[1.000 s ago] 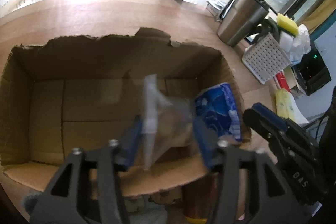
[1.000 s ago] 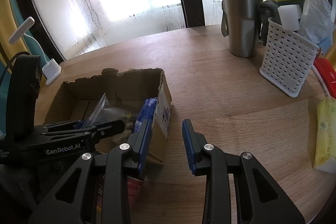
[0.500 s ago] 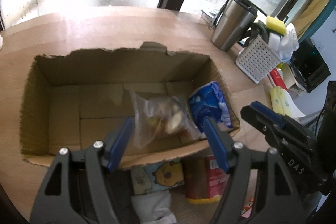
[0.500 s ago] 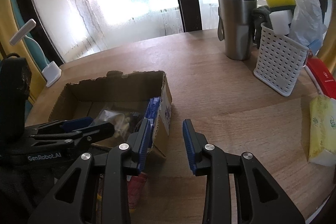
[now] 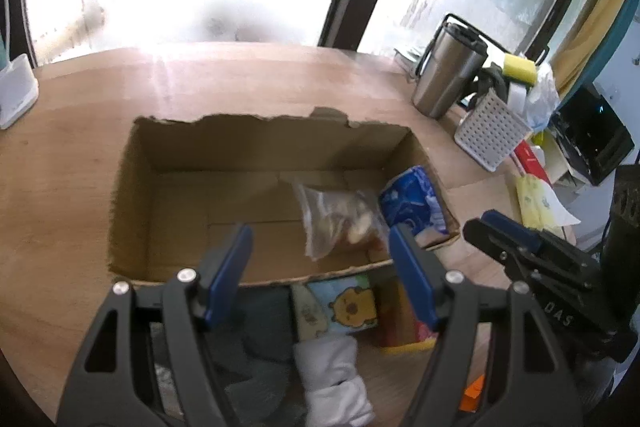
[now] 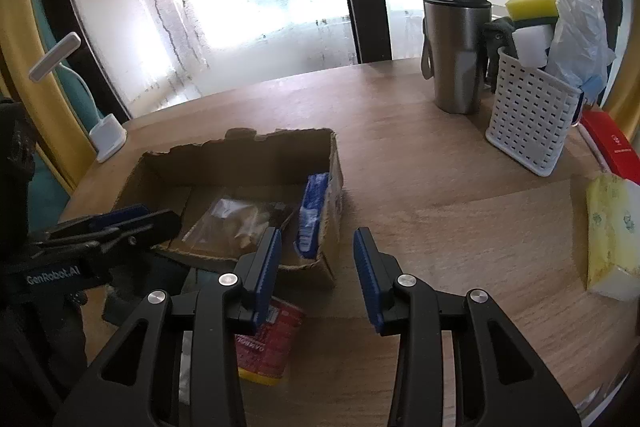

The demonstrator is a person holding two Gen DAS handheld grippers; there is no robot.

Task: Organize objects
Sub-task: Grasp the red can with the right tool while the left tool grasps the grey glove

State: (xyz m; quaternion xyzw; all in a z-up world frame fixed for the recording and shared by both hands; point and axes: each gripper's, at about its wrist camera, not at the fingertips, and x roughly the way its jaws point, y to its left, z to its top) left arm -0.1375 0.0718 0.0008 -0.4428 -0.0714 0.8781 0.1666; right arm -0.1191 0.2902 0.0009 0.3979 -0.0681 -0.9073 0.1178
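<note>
An open cardboard box (image 5: 168, 195) (image 6: 160, 167) sits on the wooden table. Inside, at its right end, lie a clear plastic bag of snacks (image 5: 340, 219) (image 6: 232, 219) and a blue packet (image 5: 416, 203) (image 6: 312, 215). My left gripper (image 5: 320, 251) is open and empty, above the box's near wall. In front of the box lie a cartoon-bear pack (image 5: 348, 307), a white cloth (image 5: 332, 375), grey cloth (image 5: 256, 347) and a red and yellow can (image 5: 404, 327) (image 6: 268, 343). My right gripper (image 6: 316, 251) is open and empty, right of the box.
A steel tumbler (image 6: 456, 47) (image 5: 444, 75) and a white perforated basket (image 6: 532, 119) (image 5: 488, 131) holding sponges stand at the far right. A yellow tissue pack (image 6: 608, 219) and a red box (image 6: 608, 147) lie at the right edge. A white holder (image 5: 12, 95) is far left.
My left gripper let go of the clear bag, which now lies in the box, and it pulled back and up. The right gripper also drew back a little.
</note>
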